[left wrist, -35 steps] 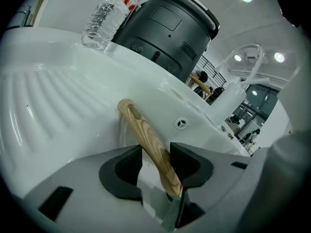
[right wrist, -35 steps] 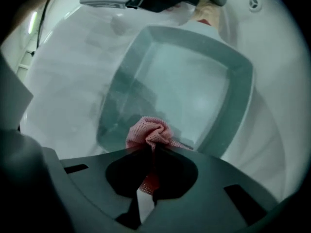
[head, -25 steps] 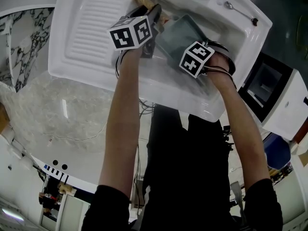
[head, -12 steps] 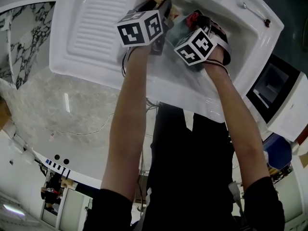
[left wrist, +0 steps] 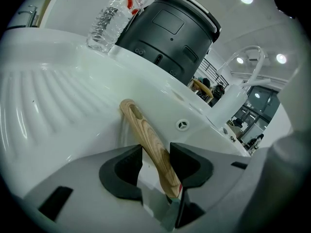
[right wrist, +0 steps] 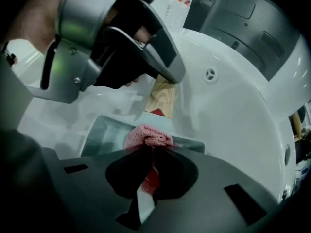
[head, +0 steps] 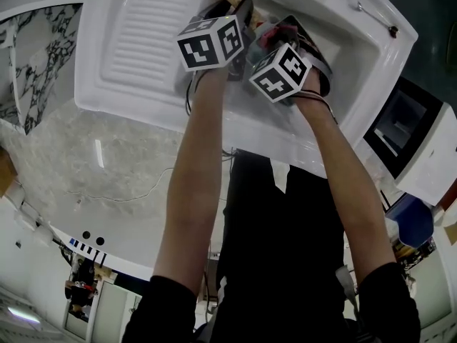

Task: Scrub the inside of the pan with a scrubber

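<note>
Both arms (head: pixel 193 191) reach into sink (head: pixel 128 41) | left gripper (left wrist: pixel 156 152) jaws: pan handle (left wrist: pixel 146 135) | right gripper (right wrist: pixel 151 152) jaws: scrubber (right wrist: pixel 148 136)

The sink (head: pixel 136 48) is seen in glossy white, its draining board marked with parallel ribs. The pan (right wrist: pixel 104 135) is shown in dull grey-green, and its handle (left wrist: pixel 148 144) in pale wood with darker grain lines, ended by a red and green band. The scrubber (right wrist: pixel 148 137) is coloured pink, in a knitted mesh. The left claw (left wrist: pixel 155 153) and the right claw (right wrist: pixel 148 152) are finished in mid grey with black pads (left wrist: pixel 121 166); each bears a cube (head: pixel 211 43) patterned with black squares on white. The table (head: pixel 78 163) is marbled in pale grey and white. The appliance (left wrist: pixel 167 33) is dark grey, the bottle (left wrist: pixel 114 18) clear with a red-printed label, the shirt (head: pixel 285 249) black.
</note>
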Demonstrator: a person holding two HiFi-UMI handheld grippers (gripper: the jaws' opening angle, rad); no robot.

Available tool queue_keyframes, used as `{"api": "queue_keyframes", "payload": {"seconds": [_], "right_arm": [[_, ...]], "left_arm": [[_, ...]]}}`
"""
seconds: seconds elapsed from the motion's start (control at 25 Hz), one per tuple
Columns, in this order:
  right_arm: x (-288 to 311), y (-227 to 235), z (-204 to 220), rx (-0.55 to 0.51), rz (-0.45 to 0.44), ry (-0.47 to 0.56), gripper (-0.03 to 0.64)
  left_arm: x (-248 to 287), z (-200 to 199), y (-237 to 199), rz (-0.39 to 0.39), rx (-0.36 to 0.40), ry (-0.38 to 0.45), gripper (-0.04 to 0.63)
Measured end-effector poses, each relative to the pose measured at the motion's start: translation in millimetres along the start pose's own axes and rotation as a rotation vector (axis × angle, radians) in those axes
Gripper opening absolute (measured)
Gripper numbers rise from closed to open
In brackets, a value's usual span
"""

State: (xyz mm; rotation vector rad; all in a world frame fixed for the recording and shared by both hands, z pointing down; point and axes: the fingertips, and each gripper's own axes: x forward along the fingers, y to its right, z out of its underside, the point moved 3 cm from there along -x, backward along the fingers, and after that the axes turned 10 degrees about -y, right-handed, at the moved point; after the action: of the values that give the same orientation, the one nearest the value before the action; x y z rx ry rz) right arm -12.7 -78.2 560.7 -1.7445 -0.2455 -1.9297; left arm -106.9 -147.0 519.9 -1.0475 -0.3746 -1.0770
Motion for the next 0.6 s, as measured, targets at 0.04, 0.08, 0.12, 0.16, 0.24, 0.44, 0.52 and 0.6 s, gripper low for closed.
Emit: {"api": "queue_keyframes", "payload": {"seconds": [0.04, 0.08, 0.12, 0.16, 0.24, 0.44, 0.52, 0.6], "right_arm": [[-2, -7, -1, -0.007, -0.023, 0.012, 0.035], [-4, -14, 0, -0.018, -0.043, 0.024, 0.035], [-5, -20, 2, -0.031, -0.059, 0.033, 0.035], [-7, -24, 5, -0.045, -0.066, 0.034, 0.035], [-7, -27, 18, -0.06, -0.055, 0.014, 0.035], [-5, -15, 64, -0.062, 0.013, -0.121, 0.035], [-6, -20, 76, -0.088, 0.0, -0.153, 0.035], [-7, -30, 86, -0.117, -0.045, -0.181, 0.035]], "left_arm": [[0, 0, 0, -0.002, 0.001, 0.0, 0.192], [0, 0, 1, -0.002, 0.004, -0.001, 0.192], [1, 0, 2, -0.001, 0.009, -0.001, 0.192], [0, 1, 3, -0.003, 0.016, -0.002, 0.193], [-3, 0, 2, -0.019, 0.038, -0.006, 0.204], [-10, 0, 5, -0.078, 0.121, -0.018, 0.209], [-16, 5, 6, -0.123, 0.178, -0.036, 0.209], [-23, 13, 9, -0.157, 0.211, -0.05, 0.209]]}}
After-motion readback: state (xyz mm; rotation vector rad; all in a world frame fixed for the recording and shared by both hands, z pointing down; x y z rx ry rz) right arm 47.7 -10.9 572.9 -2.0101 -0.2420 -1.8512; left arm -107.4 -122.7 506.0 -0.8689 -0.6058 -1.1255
